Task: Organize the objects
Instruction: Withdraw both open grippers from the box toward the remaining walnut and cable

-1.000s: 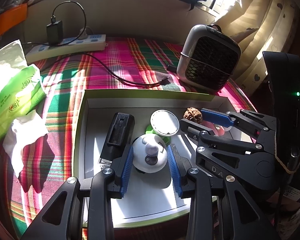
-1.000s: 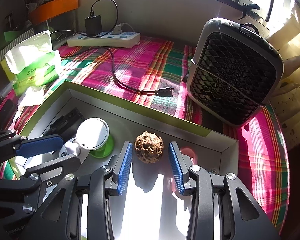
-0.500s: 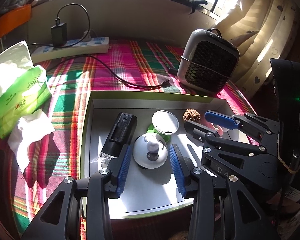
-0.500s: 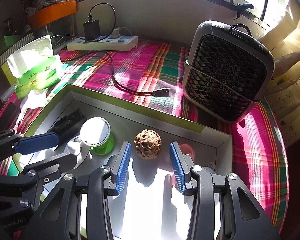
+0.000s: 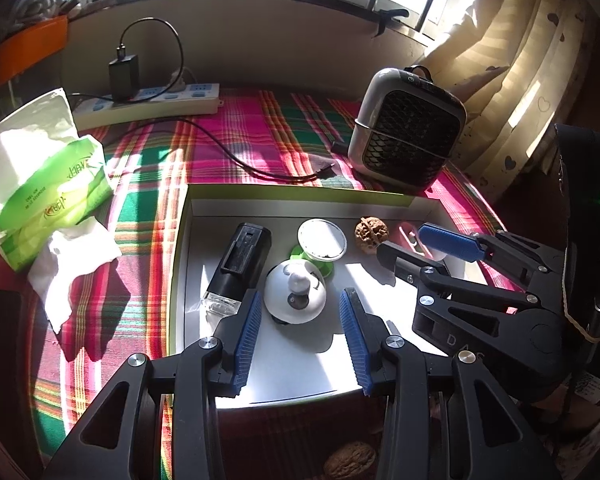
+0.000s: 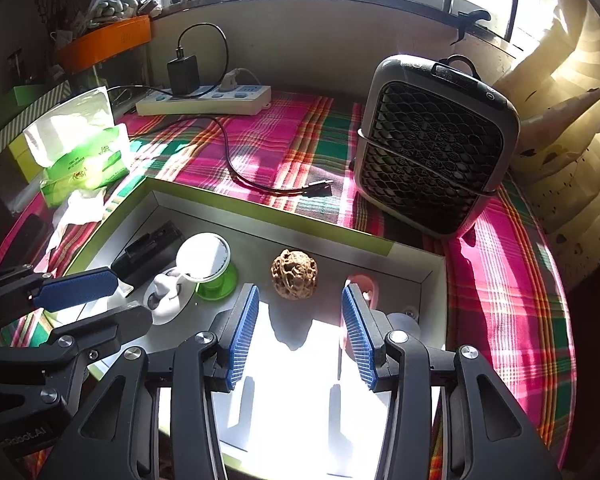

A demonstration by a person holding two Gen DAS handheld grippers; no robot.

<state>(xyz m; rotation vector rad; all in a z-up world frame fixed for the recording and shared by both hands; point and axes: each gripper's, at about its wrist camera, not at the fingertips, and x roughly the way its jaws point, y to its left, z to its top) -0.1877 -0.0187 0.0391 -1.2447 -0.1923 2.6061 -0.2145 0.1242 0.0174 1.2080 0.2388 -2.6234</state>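
Resting on a plaid tablecloth [image 5: 236,148], a shallow box [image 5: 300,197] with a green rim serves as the landmark for everything else. Inside the box, near its left wall, a black rectangular device [image 5: 242,262] is laid lengthwise. Just right of it a white domed bell [image 5: 296,296] is seen, and behind the bell, towards the box's far wall, a round white lid on a green cup [image 5: 322,240] stands. Further right along the far wall a walnut [image 6: 294,274] is set on the box floor, with a pink item [image 6: 362,288] close to the far right corner.

The left gripper [image 5: 300,336] is held over the near part of the box, its jaws parted and having just been opening; the bell lies ahead of them, untouched. The right gripper [image 6: 298,334] is likewise held apart, its jaws having just been opening, with the walnut just beyond the tips and not pressed by either pad.

Beyond the box's far wall a black cable [image 6: 236,168] and a power strip [image 6: 204,104] are found. A small fan heater [image 6: 432,148] stands off the far right corner, and a green tissue pack [image 5: 44,184] lies left of the box. A second walnut [image 5: 350,466] is glimpsed below the box's near edge.
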